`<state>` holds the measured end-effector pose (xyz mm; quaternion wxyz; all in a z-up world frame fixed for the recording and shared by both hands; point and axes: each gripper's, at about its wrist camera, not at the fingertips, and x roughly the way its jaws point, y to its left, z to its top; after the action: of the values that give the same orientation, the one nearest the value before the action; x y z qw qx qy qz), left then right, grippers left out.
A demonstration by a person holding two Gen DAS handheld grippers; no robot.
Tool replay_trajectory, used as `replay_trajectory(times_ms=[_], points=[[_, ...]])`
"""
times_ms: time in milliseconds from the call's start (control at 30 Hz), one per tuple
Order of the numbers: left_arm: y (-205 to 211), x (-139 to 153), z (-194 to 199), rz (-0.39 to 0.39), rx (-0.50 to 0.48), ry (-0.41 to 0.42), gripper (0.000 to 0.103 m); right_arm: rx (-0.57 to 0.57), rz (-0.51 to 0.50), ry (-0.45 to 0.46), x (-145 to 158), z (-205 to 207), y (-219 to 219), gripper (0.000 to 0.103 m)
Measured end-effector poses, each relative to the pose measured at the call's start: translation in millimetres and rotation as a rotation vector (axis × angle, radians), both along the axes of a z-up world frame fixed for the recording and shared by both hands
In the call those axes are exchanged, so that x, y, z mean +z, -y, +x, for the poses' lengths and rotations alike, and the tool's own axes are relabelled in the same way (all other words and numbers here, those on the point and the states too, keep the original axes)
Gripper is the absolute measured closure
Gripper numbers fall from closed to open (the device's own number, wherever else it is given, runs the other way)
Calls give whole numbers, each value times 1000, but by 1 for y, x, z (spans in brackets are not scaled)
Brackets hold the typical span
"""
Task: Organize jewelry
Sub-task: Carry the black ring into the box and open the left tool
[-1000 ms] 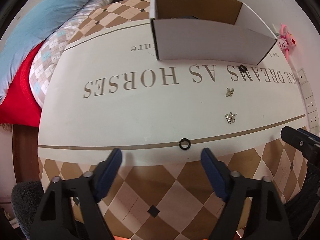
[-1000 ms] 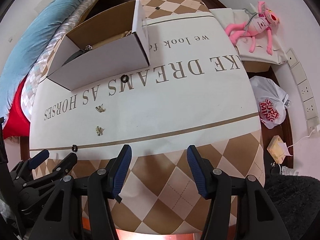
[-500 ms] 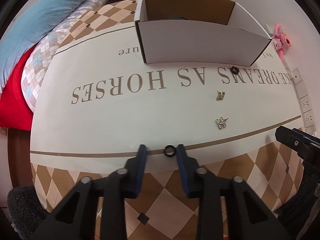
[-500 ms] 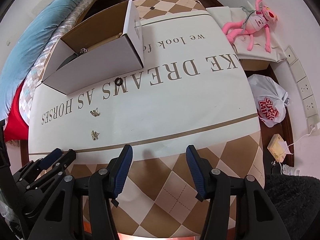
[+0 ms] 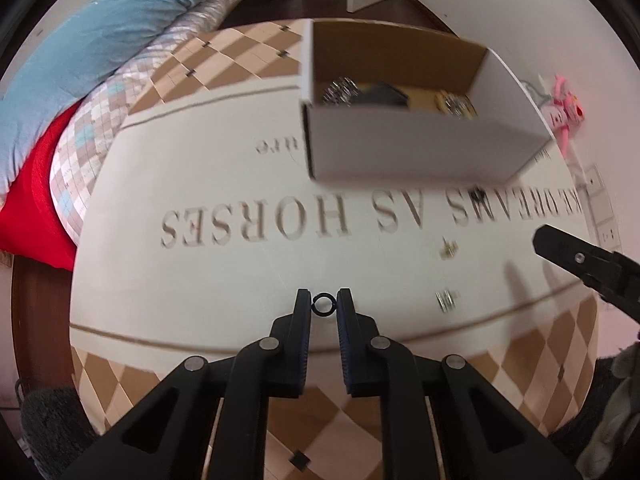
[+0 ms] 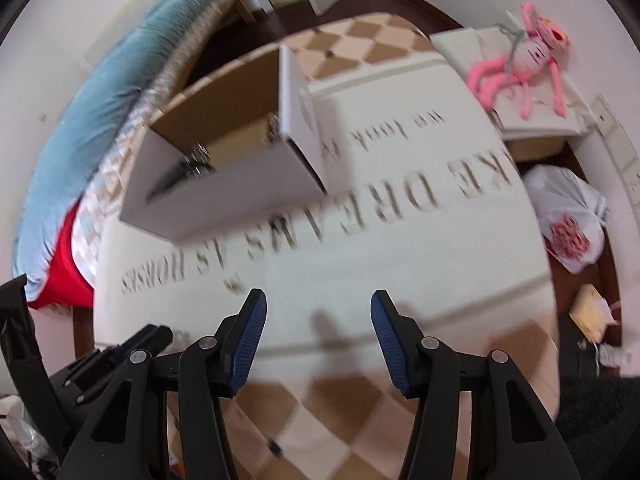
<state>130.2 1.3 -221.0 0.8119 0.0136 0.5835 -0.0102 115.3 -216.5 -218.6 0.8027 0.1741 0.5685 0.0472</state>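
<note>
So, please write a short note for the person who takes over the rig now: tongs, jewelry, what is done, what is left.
Left tongs: shut on the black ring, held just above the cloth, short of the box.
Right tongs: open, empty, over the cloth.
Box: open, already holds several pieces; details blurred.
Still on the cloth: a second black ring just in front of the box, a gold piece and a silver piece to the right of the left tongs.
Left to do: drop the held ring into the box, then probably the other three pieces.
</note>
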Motion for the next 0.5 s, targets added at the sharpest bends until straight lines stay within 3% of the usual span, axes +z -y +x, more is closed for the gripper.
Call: replay_trajectory(times_ms=[100,267,333,367,500], points=[[-11,1,14,12,29,7,93,31,-29,47,-4,20,-16,46],[-26,-1,27,24,59,9,93,126,-163,103,-17,44,-50,49],[-30,-2,30,27,62,5,93,170,-211,114,-24,50,-63,61],[-31,-3,30,29,61,4,93,185,-251,120,-27,51,-69,63],[-31,-9,29,29,61,-10,93,233,-335,169,-27,50,-88,90]])
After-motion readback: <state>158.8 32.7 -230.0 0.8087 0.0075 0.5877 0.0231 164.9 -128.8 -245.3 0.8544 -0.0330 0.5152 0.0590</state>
